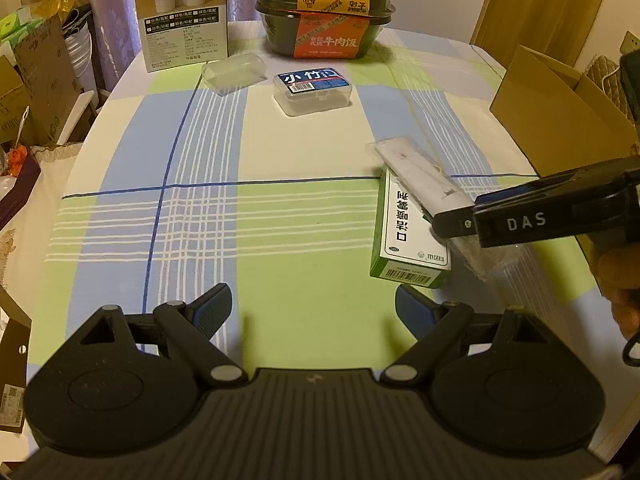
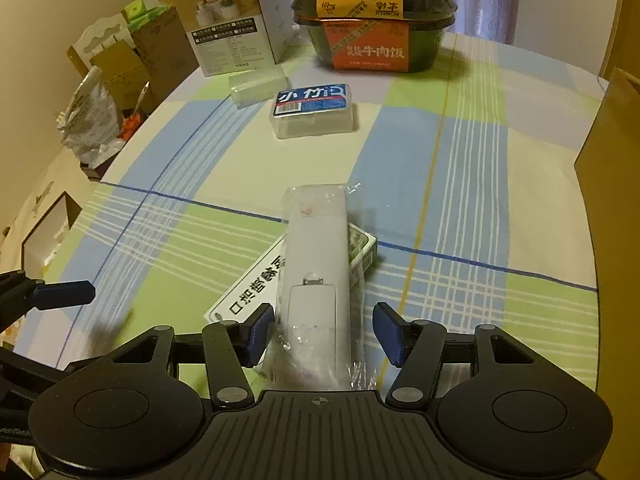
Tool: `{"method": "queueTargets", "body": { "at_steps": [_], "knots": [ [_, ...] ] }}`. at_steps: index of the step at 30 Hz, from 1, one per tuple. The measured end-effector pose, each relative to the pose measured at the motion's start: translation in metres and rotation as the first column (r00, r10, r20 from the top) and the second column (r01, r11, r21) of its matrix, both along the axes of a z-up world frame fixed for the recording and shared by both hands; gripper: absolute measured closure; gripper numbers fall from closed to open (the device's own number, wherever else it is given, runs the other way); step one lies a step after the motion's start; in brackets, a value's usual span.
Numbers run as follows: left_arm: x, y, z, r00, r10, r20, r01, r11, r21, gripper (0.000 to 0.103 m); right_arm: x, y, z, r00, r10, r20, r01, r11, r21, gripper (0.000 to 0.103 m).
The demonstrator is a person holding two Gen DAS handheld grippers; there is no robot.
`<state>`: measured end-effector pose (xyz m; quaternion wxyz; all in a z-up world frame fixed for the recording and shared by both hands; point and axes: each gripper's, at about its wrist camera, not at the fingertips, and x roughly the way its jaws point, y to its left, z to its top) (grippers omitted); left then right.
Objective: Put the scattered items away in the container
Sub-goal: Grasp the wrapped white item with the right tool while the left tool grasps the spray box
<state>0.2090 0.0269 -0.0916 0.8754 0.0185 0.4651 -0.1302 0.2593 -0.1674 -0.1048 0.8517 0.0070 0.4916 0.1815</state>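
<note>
My right gripper [image 2: 320, 334] sits with its 2 fingers spread either side of the plastic-wrapped white remote [image 2: 318, 264], neither pad clearly touching it. The remote lies across the green-and-white medicine box [image 1: 408, 236]. My left gripper [image 1: 312, 312] hovers spread wide over bare tablecloth [image 1: 200, 184]. The cardboard box [image 1: 560, 112] stands to its right, ahead.

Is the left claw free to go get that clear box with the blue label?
Probably yes. The left claw is open and holds nothing, and only bare tablecloth lies between it and the clear box; nothing sits on top.
</note>
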Motion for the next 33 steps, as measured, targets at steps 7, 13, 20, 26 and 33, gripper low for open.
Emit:
{"method": "queueTargets", "body": {
  "at_steps": [7, 13, 20, 26, 33],
  "knots": [
    [0.001, -0.008, 0.001, 1.000, -0.024, 0.012, 0.024, 1.000, 0.008, 0.017, -0.003, -0.011, -0.005, 0.999, -0.034, -0.011, 0.035, 0.998, 0.054, 0.062],
    [0.007, -0.028, 0.004, 0.997, -0.074, 0.038, 0.073, 0.997, 0.019, 0.017, -0.027, -0.050, -0.005, 0.985, -0.172, -0.012, 0.173, 0.985, 0.024, 0.062],
    [0.029, -0.073, -0.003, 0.983, -0.171, 0.062, 0.168, 0.984, 0.054, 0.017, -0.052, -0.075, -0.017, 0.979, -0.202, -0.018, 0.202, 0.979, -0.021, 0.061],
    [0.049, -0.108, -0.021, 0.974, -0.226, 0.031, 0.220, 0.967, 0.132, 0.017, -0.055, -0.077, -0.022, 0.982, -0.189, 0.008, 0.189, 0.982, -0.021, 0.038],
    [0.067, -0.117, -0.039, 0.975, -0.220, -0.024, 0.221, 0.959, 0.175, 0.039, -0.062, -0.080, -0.025, 0.986, -0.166, 0.036, 0.166, 0.986, -0.012, 0.038]
  ]
}}
